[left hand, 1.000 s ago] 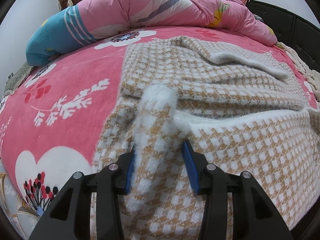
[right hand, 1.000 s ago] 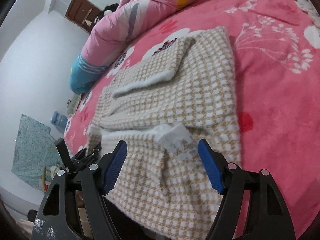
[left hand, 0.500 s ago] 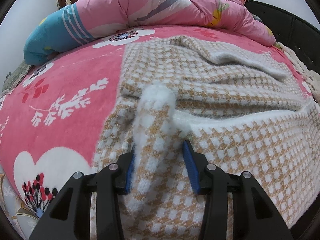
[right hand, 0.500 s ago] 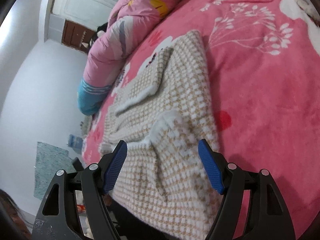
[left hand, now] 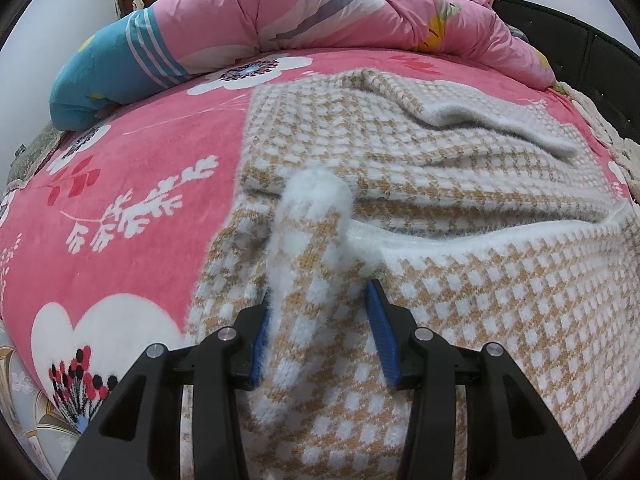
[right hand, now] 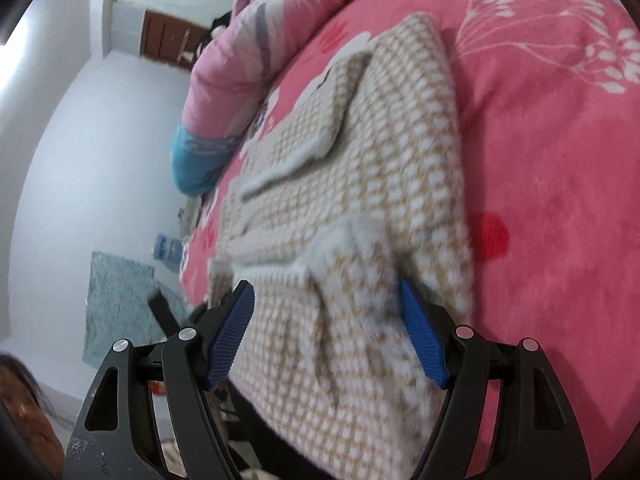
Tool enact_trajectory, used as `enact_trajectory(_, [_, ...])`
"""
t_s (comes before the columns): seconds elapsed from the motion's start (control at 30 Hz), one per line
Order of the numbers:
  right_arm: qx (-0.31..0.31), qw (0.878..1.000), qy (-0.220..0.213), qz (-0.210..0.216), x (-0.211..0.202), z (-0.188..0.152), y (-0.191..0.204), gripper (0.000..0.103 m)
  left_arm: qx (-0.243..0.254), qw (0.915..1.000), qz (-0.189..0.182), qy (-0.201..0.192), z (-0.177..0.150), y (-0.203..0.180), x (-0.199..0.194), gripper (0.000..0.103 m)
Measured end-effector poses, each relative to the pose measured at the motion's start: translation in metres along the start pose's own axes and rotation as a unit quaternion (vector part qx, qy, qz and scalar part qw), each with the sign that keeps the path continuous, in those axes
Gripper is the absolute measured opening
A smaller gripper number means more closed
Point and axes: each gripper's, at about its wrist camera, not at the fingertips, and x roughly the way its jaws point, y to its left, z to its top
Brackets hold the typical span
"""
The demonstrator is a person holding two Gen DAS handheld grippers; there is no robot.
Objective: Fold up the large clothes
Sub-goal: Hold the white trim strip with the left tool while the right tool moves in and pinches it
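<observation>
Two bunched ridges of the houndstooth knit sweater [left hand: 460, 168] are what you are working with, one in front of each tool, and both could slip. The sweater lies across the pink floral bed sheet [left hand: 132, 152], near the bed's front edge, with its nearer part doubled over so a fuzzy white hem [left hand: 480, 236] runs across the middle and a sleeve [left hand: 492, 120] is folded across the far half.

Your left tool [left hand: 320, 320] has a raised, white-tipped pleat of the knit between its jaws. The left pad is pressed into the fabric, but the right pad seems to stand just clear of it, so I cannot tell whether that is a real grip. If you lift now, the pleat may slide out, or only the top layer may come up and the fold beneath will skew.

Your right tool [right hand: 328, 316] is spread wide and holds nothing; its blue pads straddle the other ridge at the hem, and the right pad sits close against the knit. Its view is smeared, so judge the contact with care. Close it too shallow and you will likely pinch only fluff, which this soft knit sheds easily.

Uneven pulls between your two hands would probably drag the hem crooked. The sweater's near edge also hangs over the bed's side, so a lost grip could let that doubled part slump off. The rolled pink quilt [left hand: 320, 12] at the far side is well apart and should not interfere.
</observation>
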Motion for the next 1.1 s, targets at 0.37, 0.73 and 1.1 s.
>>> enact_trajectory(0.37, [-0.074,0.992,0.028,-0.096,0.023,0.014,0.011,0.070,-0.001,1.0000,0.001,0.001,0.001,0.000,0.001,0.043])
enact_trajectory(0.73, [-0.138,0.986,0.079,-0.049,-0.008,-0.038,0.028,0.070,0.001,1.0000,-0.002,-0.001,0.000,0.002,0.001,0.043])
enact_trajectory(1.1, [-0.093,0.989,0.062,-0.097,0.033,-0.002,0.016,0.049,-0.009,1.0000,-0.001,0.003,0.000,0.002,0.001,0.043])
